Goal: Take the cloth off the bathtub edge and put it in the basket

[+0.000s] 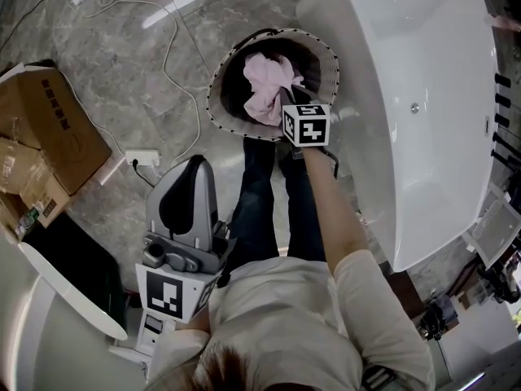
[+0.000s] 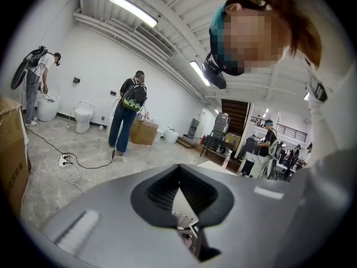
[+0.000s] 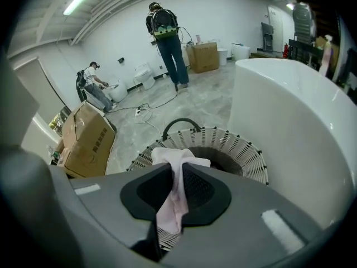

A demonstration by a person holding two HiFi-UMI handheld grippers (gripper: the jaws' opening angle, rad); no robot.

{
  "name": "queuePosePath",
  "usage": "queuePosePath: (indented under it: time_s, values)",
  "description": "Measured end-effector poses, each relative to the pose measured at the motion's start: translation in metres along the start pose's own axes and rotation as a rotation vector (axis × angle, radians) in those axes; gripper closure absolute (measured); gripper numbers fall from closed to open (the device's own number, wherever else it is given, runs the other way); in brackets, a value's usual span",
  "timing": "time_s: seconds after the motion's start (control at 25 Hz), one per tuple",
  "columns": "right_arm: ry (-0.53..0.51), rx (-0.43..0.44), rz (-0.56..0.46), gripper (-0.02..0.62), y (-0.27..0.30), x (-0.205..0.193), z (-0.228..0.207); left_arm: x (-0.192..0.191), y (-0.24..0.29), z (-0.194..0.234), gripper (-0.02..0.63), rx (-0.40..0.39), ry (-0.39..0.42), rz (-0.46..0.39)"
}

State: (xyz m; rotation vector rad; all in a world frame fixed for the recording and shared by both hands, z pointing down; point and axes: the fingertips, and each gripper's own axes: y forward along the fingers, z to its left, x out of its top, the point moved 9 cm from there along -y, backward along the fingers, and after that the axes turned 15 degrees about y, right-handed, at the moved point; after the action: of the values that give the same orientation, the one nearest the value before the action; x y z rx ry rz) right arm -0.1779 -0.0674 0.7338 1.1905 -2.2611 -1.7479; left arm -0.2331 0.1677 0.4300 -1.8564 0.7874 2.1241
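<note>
A pink cloth (image 1: 264,84) hangs down into the round wicker basket (image 1: 216,96) on the floor beside the white bathtub (image 1: 431,72). My right gripper (image 1: 282,98) points steeply down over the basket's near side and is shut on the cloth. In the right gripper view the cloth (image 3: 175,197) runs as a strip between the jaws of the right gripper (image 3: 173,169), with the basket (image 3: 234,144) just beyond and the bathtub (image 3: 290,110) at the right. My left gripper (image 1: 195,165) is held low by my body, shut and holding nothing; in its own view, the left gripper (image 2: 178,169) points across the room.
A cardboard box (image 1: 49,137) lies at the left, with a power strip (image 1: 142,157) and cables (image 1: 175,63) on the marble floor. A white curved fixture (image 1: 65,292) stands at the lower left. My legs (image 1: 260,202) are directly in front of the basket. Other people (image 3: 167,38) work further off.
</note>
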Motion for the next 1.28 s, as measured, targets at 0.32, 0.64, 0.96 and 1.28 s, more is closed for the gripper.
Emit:
queuePosePath:
  time_s: [0.32, 0.64, 0.96, 1.28]
  values:
    - [-0.021, -0.056, 0.078, 0.554, 0.005, -0.013, -0.003, -0.005, -0.01, -0.002, 0.597, 0.001, -0.009, 0.0]
    - [0.007, 0.005, -0.015, 0.554, -0.003, 0.0, 0.003, -0.007, -0.016, 0.001, 0.597, 0.003, -0.01, -0.002]
    - [0.03, -0.018, -0.035, 0.554, -0.023, 0.011, 0.004, 0.005, -0.01, 0.006, 0.597, 0.001, -0.004, -0.035]
    - [0.023, -0.02, -0.049, 0.595, -0.045, 0.017, 0.004, 0.011, -0.007, 0.005, 0.597, -0.019, 0.002, -0.043]
